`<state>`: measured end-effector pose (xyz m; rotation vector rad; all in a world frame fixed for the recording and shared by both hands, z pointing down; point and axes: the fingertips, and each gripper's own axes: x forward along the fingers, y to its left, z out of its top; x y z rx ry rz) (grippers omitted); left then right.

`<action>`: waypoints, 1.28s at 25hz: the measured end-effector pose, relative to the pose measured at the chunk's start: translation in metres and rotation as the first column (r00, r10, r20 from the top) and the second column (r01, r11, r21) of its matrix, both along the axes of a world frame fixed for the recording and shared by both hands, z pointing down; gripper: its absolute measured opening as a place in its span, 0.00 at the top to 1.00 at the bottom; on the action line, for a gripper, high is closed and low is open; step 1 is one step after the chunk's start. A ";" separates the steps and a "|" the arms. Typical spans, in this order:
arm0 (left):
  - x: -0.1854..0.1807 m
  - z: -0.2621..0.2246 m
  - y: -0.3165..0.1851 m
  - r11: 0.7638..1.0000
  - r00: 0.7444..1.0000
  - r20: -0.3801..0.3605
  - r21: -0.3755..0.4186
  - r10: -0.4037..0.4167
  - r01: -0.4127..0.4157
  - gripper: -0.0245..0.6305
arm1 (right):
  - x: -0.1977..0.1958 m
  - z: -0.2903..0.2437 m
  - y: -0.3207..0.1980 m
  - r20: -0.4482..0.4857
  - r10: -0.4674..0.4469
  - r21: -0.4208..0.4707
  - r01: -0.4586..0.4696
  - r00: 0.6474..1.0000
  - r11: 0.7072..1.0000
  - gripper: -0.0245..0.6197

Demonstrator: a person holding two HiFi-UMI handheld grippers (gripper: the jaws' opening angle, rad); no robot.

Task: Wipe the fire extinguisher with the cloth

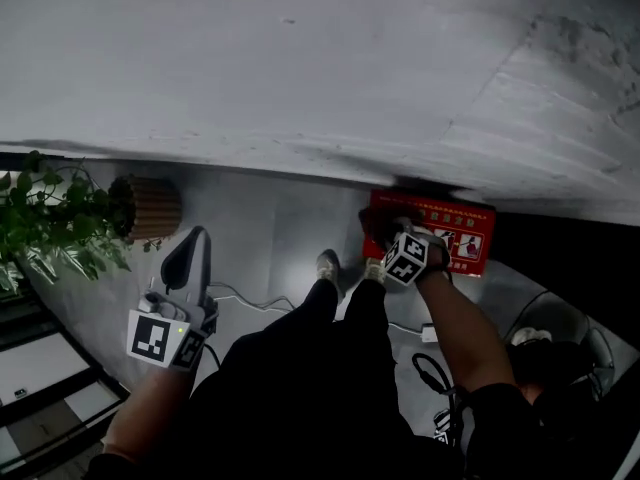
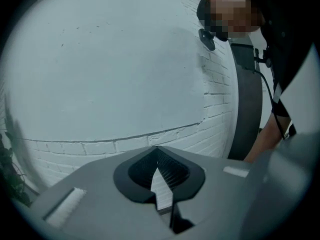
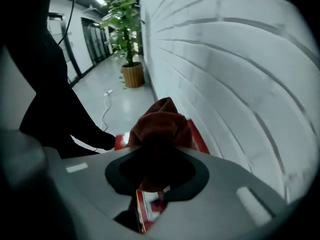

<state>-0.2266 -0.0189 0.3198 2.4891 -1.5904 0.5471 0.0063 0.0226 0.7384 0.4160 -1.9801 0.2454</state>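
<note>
While I hold the right gripper (image 1: 386,231) low at the foot of the wall (image 1: 300,68), its fingers are clamped on a bunched red-brown cloth (image 3: 160,124). The cloth hangs right over the red extinguisher box (image 1: 455,230), which sits on the floor (image 1: 270,233) hard against the wall; I can't make out the extinguisher itself. The left gripper (image 1: 196,240) is well off to the left, out over the floor and clear of everything. Its fingers are closed tip to tip with nothing between them, and it points at bare brick.

For room, the wall shuts off one whole side. The floor lies open between the box and the pot (image 1: 150,208), with the legs (image 1: 335,318) standing in that gap.

Count: one cloth, one box, two grippers, one plant (image 1: 50,218) in one pot, one white cable (image 1: 250,298) trailing on the floor near the left gripper.
</note>
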 end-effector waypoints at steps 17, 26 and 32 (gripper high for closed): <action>0.019 -0.012 0.002 0.996 0.997 -0.034 0.051 0.076 -0.074 0.96 | 0.106 0.031 0.024 -0.177 0.225 -0.115 -0.247 0.958 0.962 0.83; 0.066 0.004 -0.009 0.983 0.982 -0.062 0.044 0.178 -0.176 0.96 | 0.278 0.024 0.062 -0.304 0.538 -0.097 -0.588 0.786 0.803 0.83; 0.038 -0.006 -0.001 0.993 0.993 -0.058 0.063 0.107 -0.103 0.96 | 0.194 -0.001 0.053 -0.216 0.383 -0.063 -0.404 0.898 0.912 0.83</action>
